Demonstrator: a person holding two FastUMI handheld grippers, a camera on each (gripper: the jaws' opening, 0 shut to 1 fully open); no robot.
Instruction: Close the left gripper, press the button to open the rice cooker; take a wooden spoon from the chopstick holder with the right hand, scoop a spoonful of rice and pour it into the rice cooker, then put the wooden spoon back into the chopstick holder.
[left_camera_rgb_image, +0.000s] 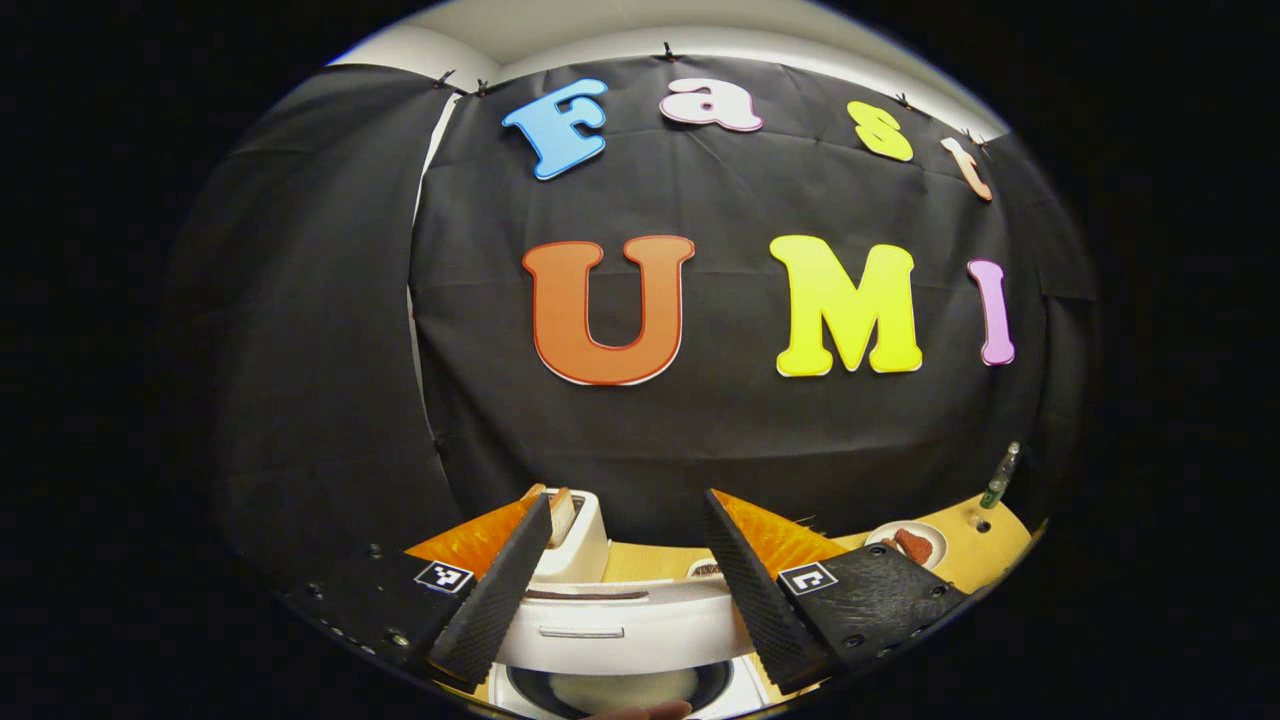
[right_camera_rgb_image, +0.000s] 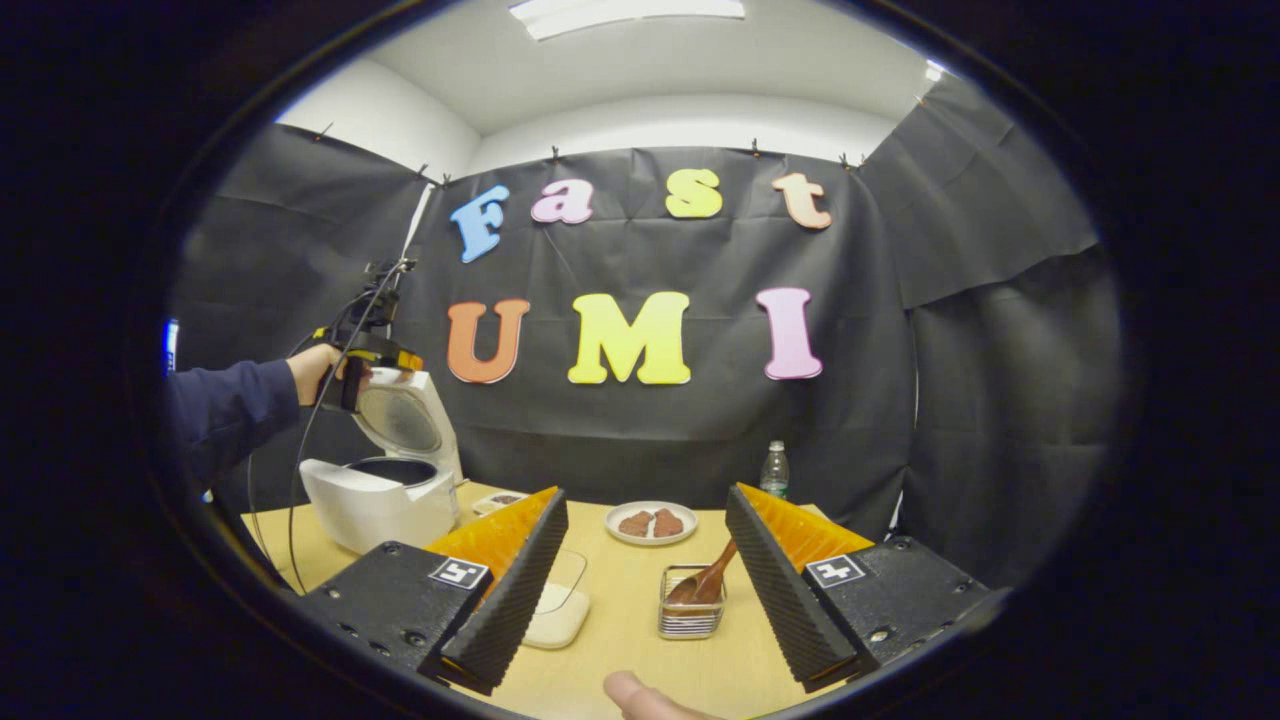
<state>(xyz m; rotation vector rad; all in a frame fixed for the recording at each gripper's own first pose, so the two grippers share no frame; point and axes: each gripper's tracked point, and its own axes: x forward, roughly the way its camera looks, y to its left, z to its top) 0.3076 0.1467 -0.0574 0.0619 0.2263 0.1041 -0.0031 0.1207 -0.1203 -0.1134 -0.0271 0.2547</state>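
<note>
Now lid up on rice cooker (right_camera_rgb_image: 385, 495), far left. Right gripper (right_camera_rgb_image: 645, 580) wide open, empty. Wooden spoon (right_camera_rgb_image: 708, 580) leans in chopstick holder (right_camera_rgb_image: 690, 612) just ahead: approach handle squarely, pinch mid-handle, lift straight. Left gripper (left_camera_rgb_image: 625, 585) open, empty.

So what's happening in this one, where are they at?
A person holds a hand-held gripper in each hand at a wooden table. The rice cooker already stands open, lid up, with the left hand-held gripper above it, its jaws open in the left gripper view. The right hand-held gripper is open and empty, facing the chopstick holder, where the wooden spoon sits. No rice scooped yet.
</note>
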